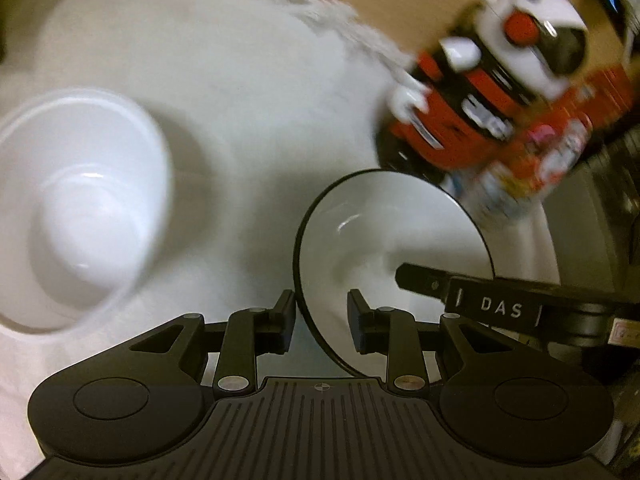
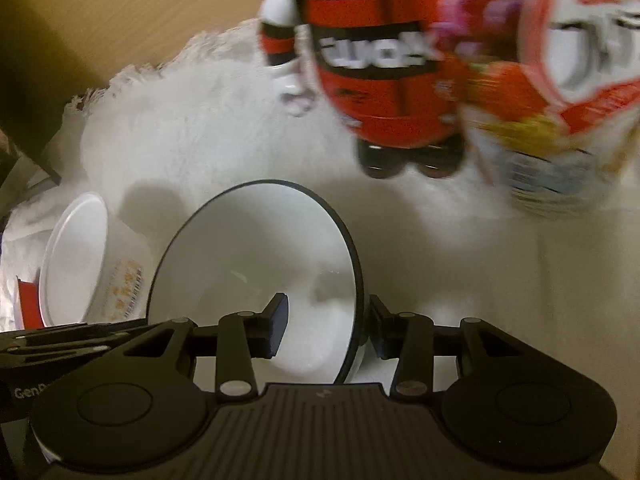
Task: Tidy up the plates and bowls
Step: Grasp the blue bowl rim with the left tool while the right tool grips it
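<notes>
A white cloth with a frayed, fringed edge point(image 1: 224, 92) covers most of both views, lying on a light wooden tabletop point(image 2: 120, 8) that shows along the top of each frame. Dark furniture point(image 1: 612, 200) fills the right edge of the left wrist view. The light is dim and warm.

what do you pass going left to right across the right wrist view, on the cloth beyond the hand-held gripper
patterned white bowl → black-rimmed white bowl → red and black toy figure → red and white snack packet
</notes>
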`<state>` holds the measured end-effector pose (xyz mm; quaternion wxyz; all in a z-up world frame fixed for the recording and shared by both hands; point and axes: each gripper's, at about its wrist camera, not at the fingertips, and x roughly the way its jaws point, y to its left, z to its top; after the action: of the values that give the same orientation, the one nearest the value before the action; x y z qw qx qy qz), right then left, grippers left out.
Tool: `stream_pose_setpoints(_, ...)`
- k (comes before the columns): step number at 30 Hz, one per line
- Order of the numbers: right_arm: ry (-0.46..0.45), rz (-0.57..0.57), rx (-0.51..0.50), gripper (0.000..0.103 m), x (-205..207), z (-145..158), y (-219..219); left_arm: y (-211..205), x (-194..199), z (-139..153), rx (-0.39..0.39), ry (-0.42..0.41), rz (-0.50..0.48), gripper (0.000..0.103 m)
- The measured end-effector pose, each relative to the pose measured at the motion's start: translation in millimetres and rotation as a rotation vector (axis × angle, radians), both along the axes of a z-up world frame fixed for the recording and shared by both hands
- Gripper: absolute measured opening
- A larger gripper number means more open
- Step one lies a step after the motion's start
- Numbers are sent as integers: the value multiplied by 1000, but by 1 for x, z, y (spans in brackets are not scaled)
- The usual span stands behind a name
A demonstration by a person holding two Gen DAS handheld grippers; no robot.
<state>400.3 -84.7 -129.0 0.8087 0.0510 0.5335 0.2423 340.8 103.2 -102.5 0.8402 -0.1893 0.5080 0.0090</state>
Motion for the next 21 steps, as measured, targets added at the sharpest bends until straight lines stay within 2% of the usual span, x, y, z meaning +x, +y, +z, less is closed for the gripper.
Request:
stream_pose_setpoints(3,5,-28,-7,43,-4,-2,-20,-15,1,-2,-4,7,-71,30)
stream_pose_setpoints(6,7,-55,-1,43,-3,-8,-36,-22,0,4,5,-34,-117,29)
stream_pose_setpoints(9,17,-63,13,43,-1,-12,-41,-22,4,4,68,-38,-123,29)
stream_pose_setpoints(11,26,-55,15,43,1,-15,-39,-21,8,-2,104,-10,-123,32)
stream_pose_setpoints(12,33,-52,14,43,5,-17,-34,-19,10,-5,102,1,-124,36)
stream_pose_setpoints(15,56,-47,-6,43,8,-26,-25,-14,16,-11,66,10,-127,34)
stream_pose_setpoints(19,44,-8,-34,52,9,-28,-16,-4,16,-12,16,-3,-105,35)
stream_pose_setpoints(21,48,43,-47,65,9,-28,-7,-2,16,-11,-2,-11,-95,35)
